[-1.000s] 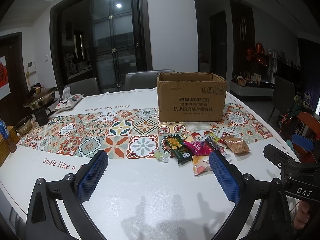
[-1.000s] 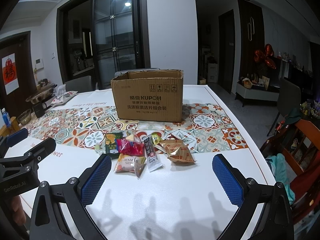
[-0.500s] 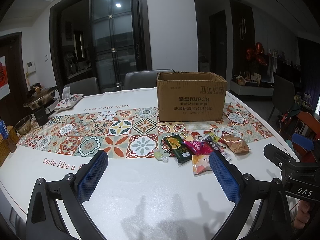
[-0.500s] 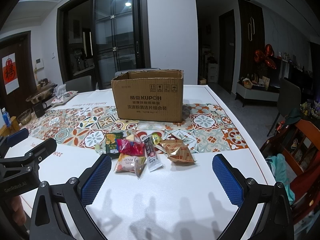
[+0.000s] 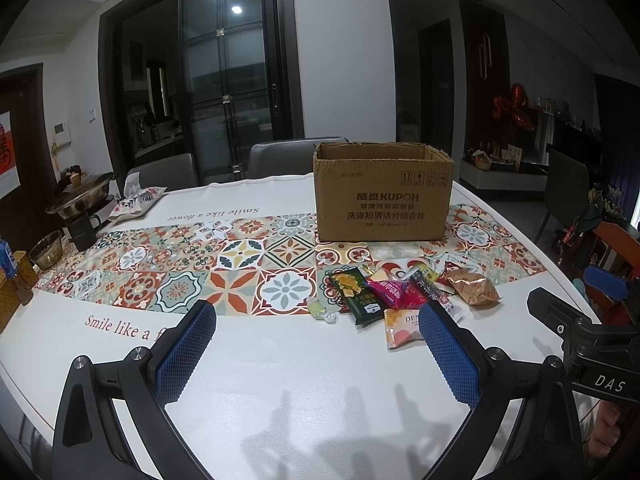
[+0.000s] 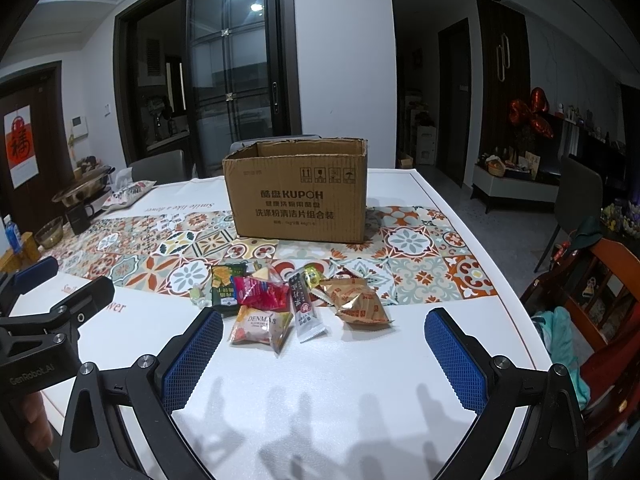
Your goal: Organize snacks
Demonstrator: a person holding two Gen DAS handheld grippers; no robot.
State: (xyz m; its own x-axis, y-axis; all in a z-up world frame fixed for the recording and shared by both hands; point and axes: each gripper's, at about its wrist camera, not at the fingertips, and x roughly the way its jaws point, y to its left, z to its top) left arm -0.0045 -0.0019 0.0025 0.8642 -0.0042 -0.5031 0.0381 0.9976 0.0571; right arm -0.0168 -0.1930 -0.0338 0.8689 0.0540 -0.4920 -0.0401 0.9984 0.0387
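A pile of snack packets lies on the table in front of an open cardboard box, also in the right wrist view. The pile holds a dark green packet, a pink packet, a DENMAS packet, a black-and-white stick and a gold-brown bag. My left gripper is open and empty, short of the pile and to its left. My right gripper is open and empty, just in front of the pile.
The white table has a patterned tile runner. At its left edge stand a metal pot, a glass bowl, a black mug and a tissue pack. Chairs stand behind; a wooden chair is at right.
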